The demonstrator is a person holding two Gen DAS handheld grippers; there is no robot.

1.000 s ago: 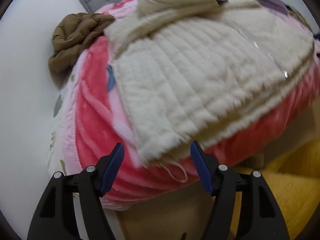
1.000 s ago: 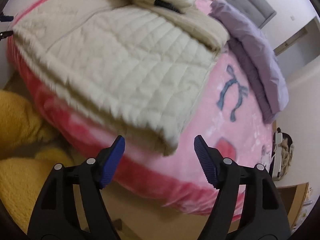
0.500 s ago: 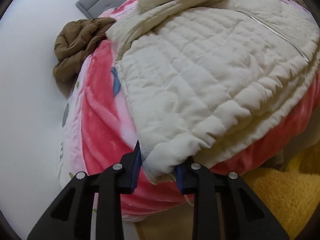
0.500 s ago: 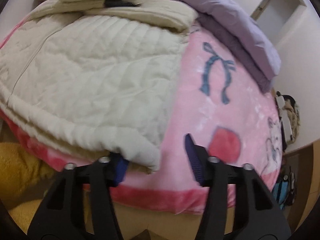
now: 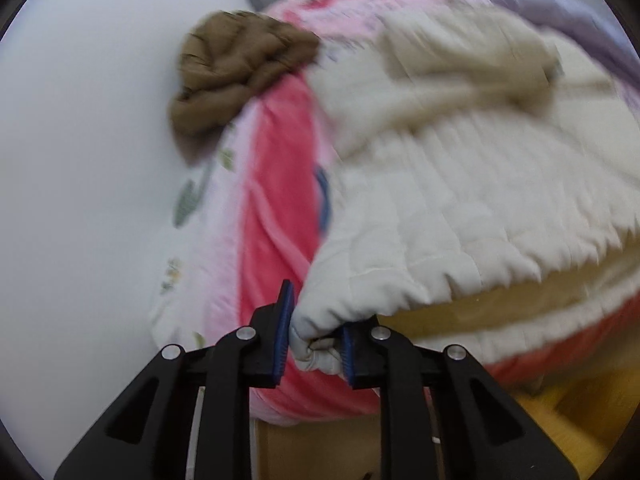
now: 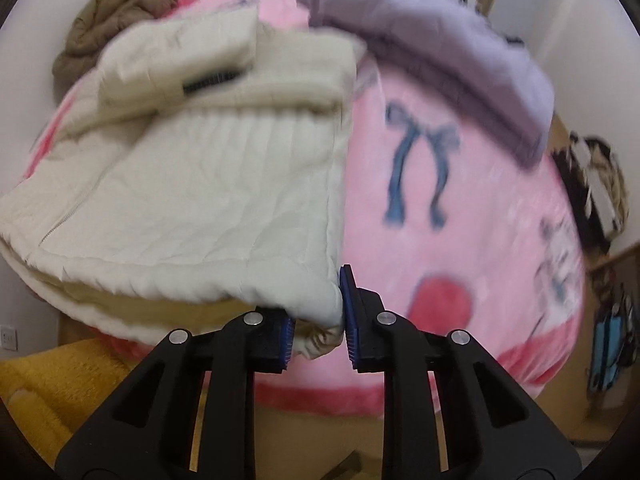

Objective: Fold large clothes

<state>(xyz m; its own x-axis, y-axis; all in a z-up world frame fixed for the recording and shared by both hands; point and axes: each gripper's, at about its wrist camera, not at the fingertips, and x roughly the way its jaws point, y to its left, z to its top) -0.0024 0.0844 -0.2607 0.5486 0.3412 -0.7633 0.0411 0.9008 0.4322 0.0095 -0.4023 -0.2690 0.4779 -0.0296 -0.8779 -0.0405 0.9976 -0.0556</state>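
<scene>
Between the left gripper (image 5: 314,342) jaws, just closed in, a pinched hem corner of the cream quilted jacket (image 5: 460,216); right gripper (image 6: 318,330) jaws likewise clamp the other corner (image 6: 320,304). Beyond the jaws, jacket spreads over pink blanket (image 6: 460,216) on bed. Farther out: brown jacket (image 5: 236,68), purple cloth (image 6: 440,48); yellow plush (image 6: 44,384) below.

Soft, even indoor light fills both views, with no glare and only faint shadow under the lifted hem of the cream quilted jacket (image 5: 460,208). Motion blur smears that jacket and the pink blanket (image 6: 460,220) beneath it, worst away from the jacket's hem. The black tools stay sharp. Fisheye distortion bulges the bed, and dark vignetting rims each frame.
</scene>
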